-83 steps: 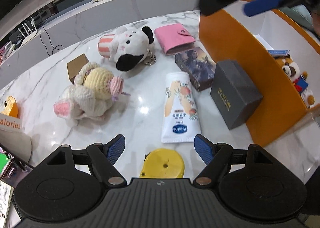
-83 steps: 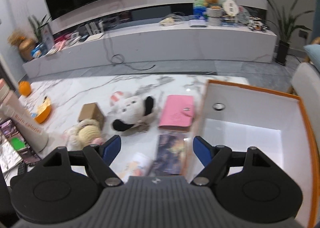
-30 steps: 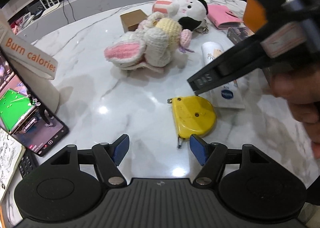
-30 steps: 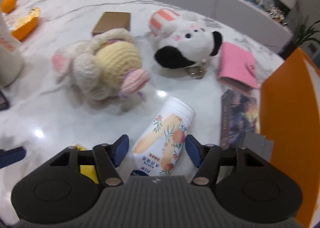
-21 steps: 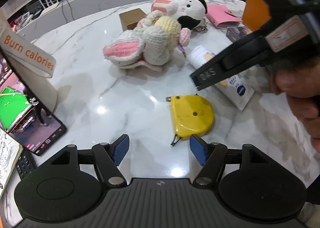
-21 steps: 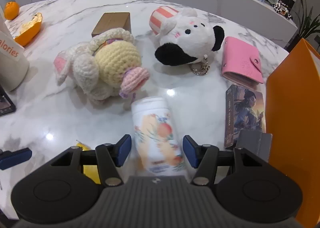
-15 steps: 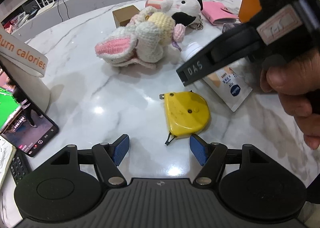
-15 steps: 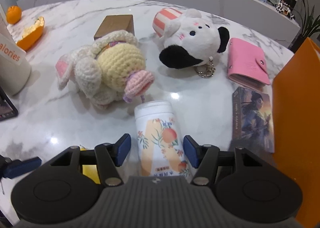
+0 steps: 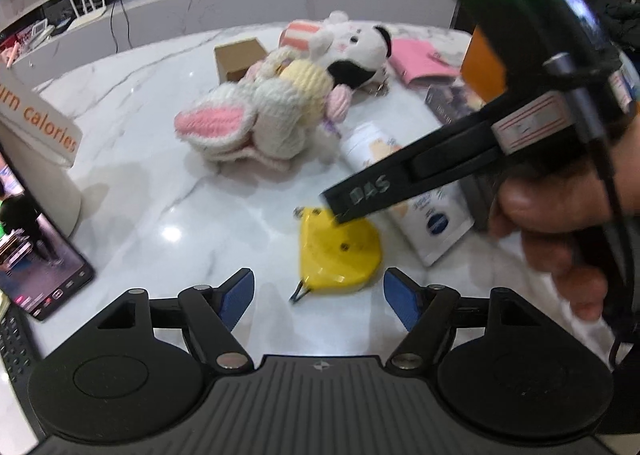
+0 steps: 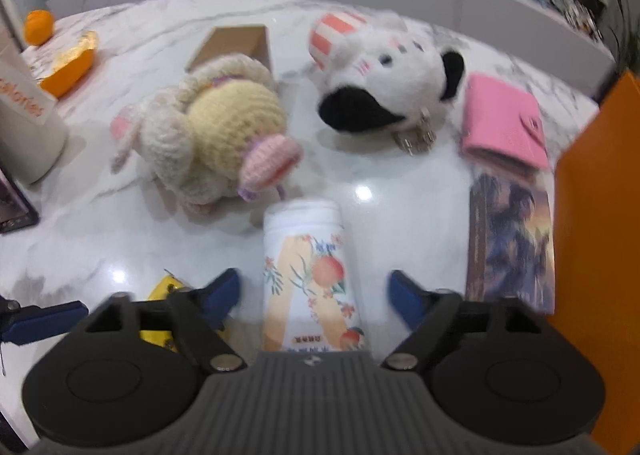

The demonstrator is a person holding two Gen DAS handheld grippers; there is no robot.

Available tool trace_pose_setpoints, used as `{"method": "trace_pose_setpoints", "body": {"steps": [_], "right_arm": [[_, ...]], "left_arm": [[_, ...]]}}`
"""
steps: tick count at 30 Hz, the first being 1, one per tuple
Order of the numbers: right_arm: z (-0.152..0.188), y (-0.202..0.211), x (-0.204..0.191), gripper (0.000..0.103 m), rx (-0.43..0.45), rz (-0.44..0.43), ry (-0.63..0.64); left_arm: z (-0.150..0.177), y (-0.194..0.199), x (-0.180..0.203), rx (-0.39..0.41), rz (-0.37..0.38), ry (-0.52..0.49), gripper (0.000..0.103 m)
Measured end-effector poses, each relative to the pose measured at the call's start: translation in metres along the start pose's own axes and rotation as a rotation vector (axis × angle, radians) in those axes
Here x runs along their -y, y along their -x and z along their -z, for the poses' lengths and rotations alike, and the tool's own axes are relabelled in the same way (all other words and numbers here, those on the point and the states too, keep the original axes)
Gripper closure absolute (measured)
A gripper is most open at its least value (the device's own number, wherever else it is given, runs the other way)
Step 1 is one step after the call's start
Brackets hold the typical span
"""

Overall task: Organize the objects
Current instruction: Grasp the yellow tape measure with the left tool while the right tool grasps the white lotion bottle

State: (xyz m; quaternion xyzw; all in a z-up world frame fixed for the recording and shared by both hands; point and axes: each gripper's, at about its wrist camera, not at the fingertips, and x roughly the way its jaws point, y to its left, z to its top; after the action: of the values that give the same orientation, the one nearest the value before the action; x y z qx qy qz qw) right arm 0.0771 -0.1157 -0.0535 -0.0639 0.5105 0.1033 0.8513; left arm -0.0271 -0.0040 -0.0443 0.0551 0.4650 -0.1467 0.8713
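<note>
On the marble table (image 9: 140,183) lie a yellow tape measure (image 9: 338,251), a white lotion tube with peach print (image 10: 310,271), a crocheted bunny (image 10: 216,131), a black-and-white plush (image 10: 380,83), a pink wallet (image 10: 502,123) and a dark picture box (image 10: 512,243). My left gripper (image 9: 318,293) is open just short of the tape measure. My right gripper (image 10: 314,291) is open, its fingers either side of the tube's lower half without touching. The right gripper's body (image 9: 460,159) crosses the left wrist view above the tube (image 9: 420,211).
An orange bin (image 10: 600,235) stands at the right edge. A brown cardboard box (image 10: 236,43) lies behind the bunny. A white "Burn calories" bottle (image 9: 36,143), a phone (image 9: 36,267) and orange peel (image 10: 68,63) are at the left.
My right gripper has opened wider around the tube and shifted slightly forward. My left gripper has closed in on the tape measure, which now lies nearer its fingers.
</note>
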Motion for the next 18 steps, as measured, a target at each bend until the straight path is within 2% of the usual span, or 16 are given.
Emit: {"method": "trace_pose_setpoints", "body": {"steps": [6,9,11,14,18], "right_arm": [[0.001,0.0,0.0,0.016,0.004,0.003,0.004],[0.0,0.0,-0.001,0.016,0.014,0.006,0.002],[0.0,0.0,-0.001,0.017,0.017,0.007,0.002],[0.001,0.001,-0.002,0.022,0.026,0.002,0.013],[0.004,0.004,-0.007,0.039,0.069,-0.019,0.056]], "left_arm": [[-0.004,-0.013,0.004,0.037,0.013,-0.009,0.019],[-0.003,-0.022,0.003,0.015,0.021,0.0,0.018],[0.0,-0.023,0.002,0.05,0.024,-0.005,0.016],[0.004,-0.025,0.006,0.078,0.013,-0.043,0.016],[0.002,-0.026,0.01,0.071,-0.01,-0.065,0.016]]}}
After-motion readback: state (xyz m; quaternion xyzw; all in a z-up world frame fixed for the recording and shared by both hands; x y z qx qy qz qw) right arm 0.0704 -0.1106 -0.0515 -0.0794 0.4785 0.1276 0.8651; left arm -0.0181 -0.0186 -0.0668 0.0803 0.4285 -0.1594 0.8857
